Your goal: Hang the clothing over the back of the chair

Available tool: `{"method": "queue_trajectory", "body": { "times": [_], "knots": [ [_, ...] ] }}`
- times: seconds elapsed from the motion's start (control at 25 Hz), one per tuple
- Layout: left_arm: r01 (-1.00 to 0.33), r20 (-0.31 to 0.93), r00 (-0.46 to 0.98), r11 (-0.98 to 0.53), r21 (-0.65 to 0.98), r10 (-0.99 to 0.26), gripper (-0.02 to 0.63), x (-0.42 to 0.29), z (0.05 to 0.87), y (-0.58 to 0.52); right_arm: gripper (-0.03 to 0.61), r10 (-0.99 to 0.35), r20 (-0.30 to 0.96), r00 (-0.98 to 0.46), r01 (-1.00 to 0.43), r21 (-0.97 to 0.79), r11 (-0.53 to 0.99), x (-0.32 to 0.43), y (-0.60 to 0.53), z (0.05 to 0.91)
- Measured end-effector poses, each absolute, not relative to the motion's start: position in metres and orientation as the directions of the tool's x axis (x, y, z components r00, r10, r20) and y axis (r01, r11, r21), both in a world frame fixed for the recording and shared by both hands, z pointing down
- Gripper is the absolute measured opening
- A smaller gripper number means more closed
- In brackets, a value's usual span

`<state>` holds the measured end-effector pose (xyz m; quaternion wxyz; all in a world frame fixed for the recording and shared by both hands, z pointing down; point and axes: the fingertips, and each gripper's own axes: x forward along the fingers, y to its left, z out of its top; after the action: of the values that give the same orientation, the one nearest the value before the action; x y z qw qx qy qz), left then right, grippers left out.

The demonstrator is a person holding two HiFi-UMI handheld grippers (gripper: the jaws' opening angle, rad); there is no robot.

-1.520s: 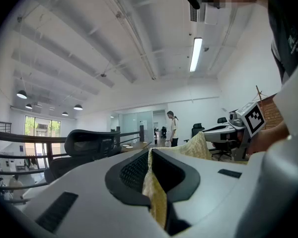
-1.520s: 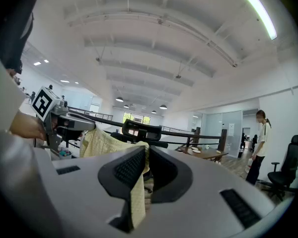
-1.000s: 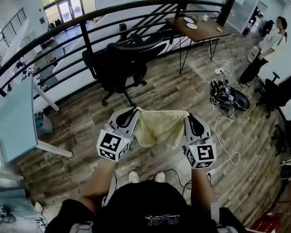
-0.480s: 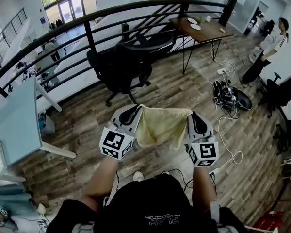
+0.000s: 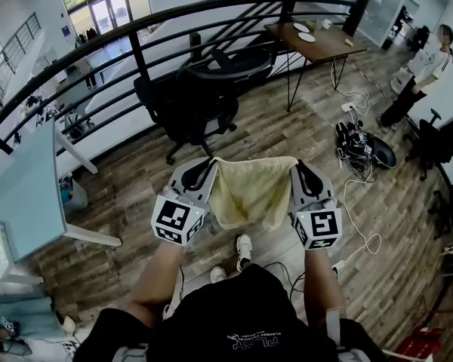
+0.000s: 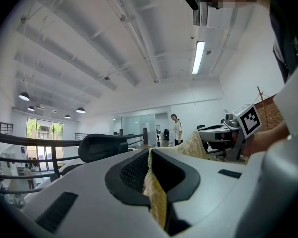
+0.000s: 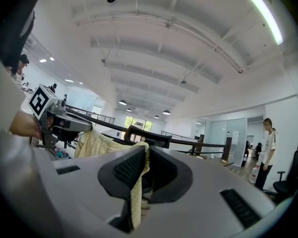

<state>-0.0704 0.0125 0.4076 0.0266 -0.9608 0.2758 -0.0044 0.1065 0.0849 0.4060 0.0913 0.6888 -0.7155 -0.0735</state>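
Observation:
A pale yellow piece of clothing (image 5: 251, 191) hangs stretched between my two grippers at chest height. My left gripper (image 5: 210, 163) is shut on its left top corner, and the cloth (image 6: 155, 192) shows pinched between the dark pads. My right gripper (image 5: 294, 164) is shut on the right top corner, where the cloth (image 7: 138, 182) hangs down between its pads. A black office chair (image 5: 196, 96) stands ahead by the curved railing, its back toward me; its headrest (image 6: 103, 147) shows beyond the left gripper and its top (image 7: 150, 134) beyond the right. Both grippers point level toward it, still apart from it.
A curved black railing (image 5: 136, 51) runs behind the chair. A wooden table (image 5: 317, 40) stands at the back right, a light desk (image 5: 19, 194) at the left. Cables and a bag (image 5: 362, 151) lie on the floor right. A person (image 5: 415, 74) stands far right.
Both grippers have carried the stretched clothing forward toward the chair, and the person's feet have stepped ahead. Both grips on the cloth are unchanged.

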Motion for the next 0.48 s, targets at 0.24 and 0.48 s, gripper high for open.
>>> {"method": "queue_trajectory", "body": {
  "times": [0.24,0.48],
  "knots": [
    [-0.564,0.001,0.825,-0.823,-0.062,-0.565,0.034,-0.052,0.41,-0.025,0.038,-0.997,0.018,-0.072,-0.973,0.22,0.074,0.127,0.043,0.408],
    [-0.603,-0.008,0.797,-0.795,-0.072,-0.604,0.034,-0.036,0.404,-0.057,0.038,-0.993,0.012,-0.115,-0.973,0.199,0.115,0.145,0.002,0.409]
  ]
}}
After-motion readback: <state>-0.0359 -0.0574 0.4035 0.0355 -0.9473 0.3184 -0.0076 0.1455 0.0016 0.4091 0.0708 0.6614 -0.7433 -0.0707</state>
